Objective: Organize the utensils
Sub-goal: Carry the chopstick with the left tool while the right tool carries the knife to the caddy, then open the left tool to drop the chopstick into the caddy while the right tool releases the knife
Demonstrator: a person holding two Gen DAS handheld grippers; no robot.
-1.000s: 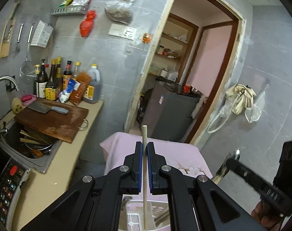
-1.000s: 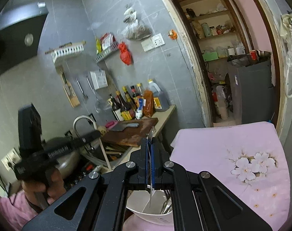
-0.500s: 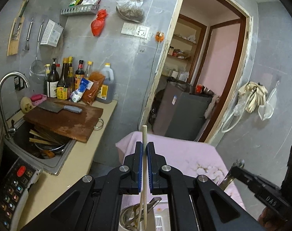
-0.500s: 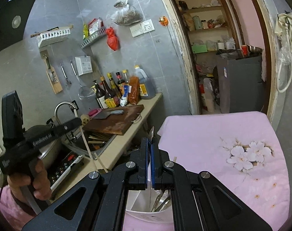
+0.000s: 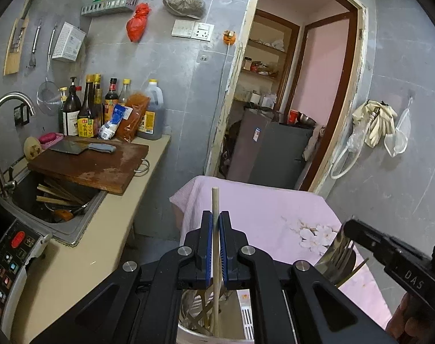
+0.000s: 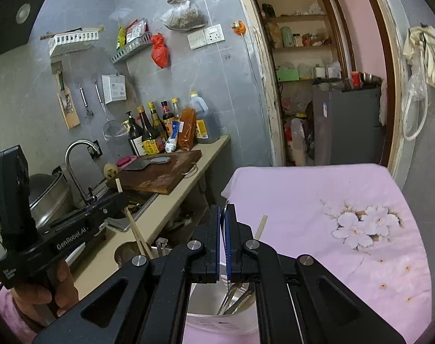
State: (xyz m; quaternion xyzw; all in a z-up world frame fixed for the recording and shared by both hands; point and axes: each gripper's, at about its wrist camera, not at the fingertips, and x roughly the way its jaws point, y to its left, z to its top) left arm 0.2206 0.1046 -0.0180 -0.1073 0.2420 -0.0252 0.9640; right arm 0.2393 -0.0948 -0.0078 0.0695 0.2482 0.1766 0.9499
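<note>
Both grippers sit lower over the pink cloth (image 6: 318, 200) than one second ago. Left gripper (image 5: 216, 223) fingers pinch an upright chopstick (image 5: 215, 206) above the steel cup (image 5: 188, 332); right gripper (image 6: 224, 223) fingers pinch a metal fork (image 5: 336, 261) above the white holder (image 6: 217, 322). A tilted chopstick may catch the rim and slip. Readable: "GenRobot.AI", "DAS".

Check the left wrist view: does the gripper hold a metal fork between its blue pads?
No, the left gripper is shut on a thin wooden chopstick that stands upright between the pads.
</note>
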